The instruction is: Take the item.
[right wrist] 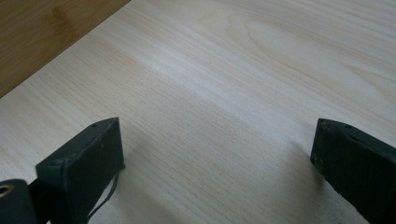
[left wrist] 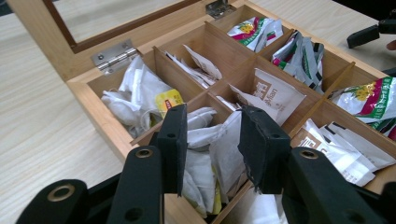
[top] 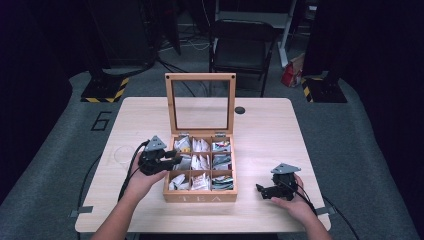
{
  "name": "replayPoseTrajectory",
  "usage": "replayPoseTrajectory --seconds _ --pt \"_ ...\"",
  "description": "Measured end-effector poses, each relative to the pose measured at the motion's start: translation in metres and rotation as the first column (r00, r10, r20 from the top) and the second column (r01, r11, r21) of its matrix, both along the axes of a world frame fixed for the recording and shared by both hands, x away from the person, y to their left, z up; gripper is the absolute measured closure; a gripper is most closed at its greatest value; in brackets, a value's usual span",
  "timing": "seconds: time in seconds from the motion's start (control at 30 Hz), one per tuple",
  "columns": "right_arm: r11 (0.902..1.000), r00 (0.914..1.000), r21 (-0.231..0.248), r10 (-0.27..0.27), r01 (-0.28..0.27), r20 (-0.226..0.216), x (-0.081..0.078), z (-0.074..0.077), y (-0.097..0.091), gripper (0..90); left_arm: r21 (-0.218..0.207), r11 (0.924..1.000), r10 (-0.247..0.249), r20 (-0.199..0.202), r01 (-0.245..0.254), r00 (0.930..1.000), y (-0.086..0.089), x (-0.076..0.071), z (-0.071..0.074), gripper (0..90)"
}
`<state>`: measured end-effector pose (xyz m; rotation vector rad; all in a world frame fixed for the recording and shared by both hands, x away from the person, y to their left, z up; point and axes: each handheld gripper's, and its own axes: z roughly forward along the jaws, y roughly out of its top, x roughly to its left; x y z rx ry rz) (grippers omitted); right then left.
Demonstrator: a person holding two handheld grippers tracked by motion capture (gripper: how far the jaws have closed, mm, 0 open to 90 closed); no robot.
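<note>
1. Progress is early, by the look of it: all 9 compartments of the tea box (top: 200, 197) have sachets in them, and none lies out on the table (top: 260, 130).
2. Nearest the person, the right gripper (right wrist: 215, 163) rests low over bare table to the right of the box, near the front edge. Its jaws stand wide apart with nothing between them, so it looks idle for now.
3. Further in, the left gripper (left wrist: 208, 140) reaches over the box's left wall into the middle-left compartment. Its jaws are parted to either side of a white tea sachet (left wrist: 226, 149) standing on edge among others; whether the pads already touch it cannot be told, and no grip is made yet.
4. The sachet is in its compartment, not lifted. Judged from this, closing on it, drawing it clear of its neighbours and setting it wherever it belongs are all left to do.
5. At the far side the glass lid (top: 201, 102) stands upright on its hinges, so opening the box is done and access is free.
</note>
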<state>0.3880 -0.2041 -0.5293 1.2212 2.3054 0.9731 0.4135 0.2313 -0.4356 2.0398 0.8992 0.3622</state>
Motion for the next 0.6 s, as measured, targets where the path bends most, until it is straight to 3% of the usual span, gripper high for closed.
replayPoseTrajectory --seconds 0.6 --pt "1.0000 1.0000 0.000 0.001 -0.001 0.000 0.000 0.000 0.000 1.5 0.006 0.9997 -0.022 -0.040 0.023 0.9989 -0.013 0.006 -0.008 67.6"
